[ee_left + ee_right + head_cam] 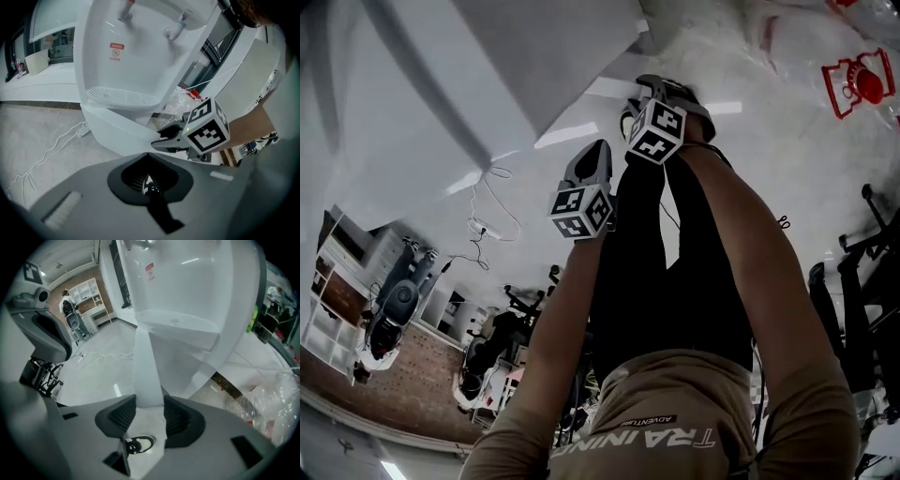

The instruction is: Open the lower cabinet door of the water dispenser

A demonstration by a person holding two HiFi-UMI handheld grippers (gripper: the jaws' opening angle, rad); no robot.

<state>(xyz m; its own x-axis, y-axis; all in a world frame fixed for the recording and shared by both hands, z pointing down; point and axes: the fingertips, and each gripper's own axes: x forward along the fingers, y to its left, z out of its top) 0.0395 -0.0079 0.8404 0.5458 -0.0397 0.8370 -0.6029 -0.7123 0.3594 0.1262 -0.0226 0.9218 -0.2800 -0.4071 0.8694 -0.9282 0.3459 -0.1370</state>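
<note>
1. Item: lower cabinet door (148,362) of the water dispenser (197,282). Location: it stands swung part-way out from the white body, below the drip tray (123,97). Its free edge points toward us and runs down between the jaws of the right gripper (150,401).
2. Right gripper: its ribbed pads lie against both faces of the door's edge and clamp it. We judge the bite shallow, since the panel sits only in the forward part of the pads.
3. Left gripper (147,179): its fingers are closed together on nothing. It hangs near the right gripper, off the door and off the dispenser.
4. Hazard, slip: the panel is smooth and glossy. If our pull leaves the arc of the hinge, the pads could slide off the edge and the door could swing back.
5. Hazard, twist: a roll of the wrist while clamped would lever the thin panel across its width. We expect strain at the hinge, or a lost grip.
6. Hazard, shifted body: nothing braces the dispenser. A tug harder than the hinge gives could drag or rock the whole unit.
7. Hazard, surroundings: a white cable (51,146) trails over the floor on one side, and a crumpled clear plastic bag (274,399) lies near the base on the other. A wide swing may sweep the door into the bag. We cannot tell how far the hinge allows.
</note>
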